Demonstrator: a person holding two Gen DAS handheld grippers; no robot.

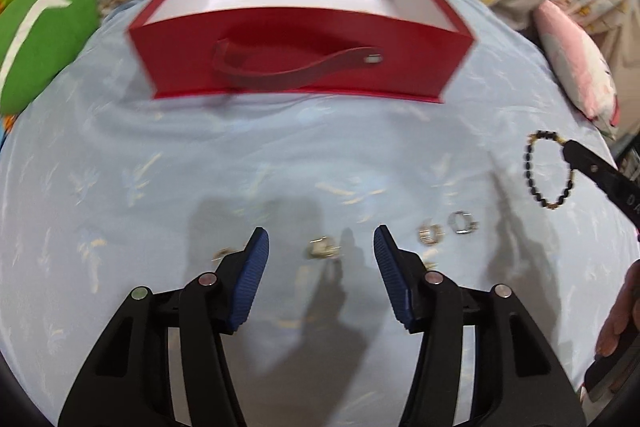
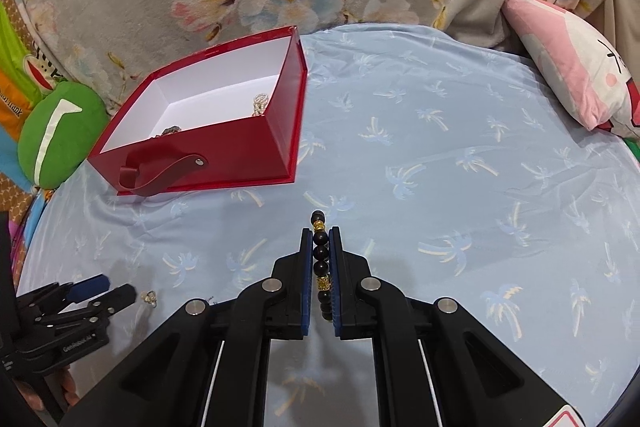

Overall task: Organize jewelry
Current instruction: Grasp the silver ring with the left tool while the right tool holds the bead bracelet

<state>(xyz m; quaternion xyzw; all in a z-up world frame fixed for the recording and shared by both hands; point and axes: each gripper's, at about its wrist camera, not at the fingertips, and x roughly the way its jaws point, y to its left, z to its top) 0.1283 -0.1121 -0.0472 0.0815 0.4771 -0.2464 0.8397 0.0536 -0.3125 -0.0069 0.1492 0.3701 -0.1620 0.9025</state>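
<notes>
Rings (image 1: 323,247) lie on the bed between the spread left gripper (image 1: 321,247), the red box (image 1: 304,39) at 12 o'clock. Right view: the right gripper (image 2: 320,259) pinches the beaded bracelet (image 2: 321,259); carrying it toward the box at 10 o'clock looks next.

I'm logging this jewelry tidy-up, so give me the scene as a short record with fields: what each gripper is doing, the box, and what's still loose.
left gripper: jaws open, empty, over a ring
right gripper: jaws shut on the bead bracelet
box: red, open top, white inside, strap handle on front
in box: a few small pieces, too small to identify
loose on the cloth: several rings
</notes>
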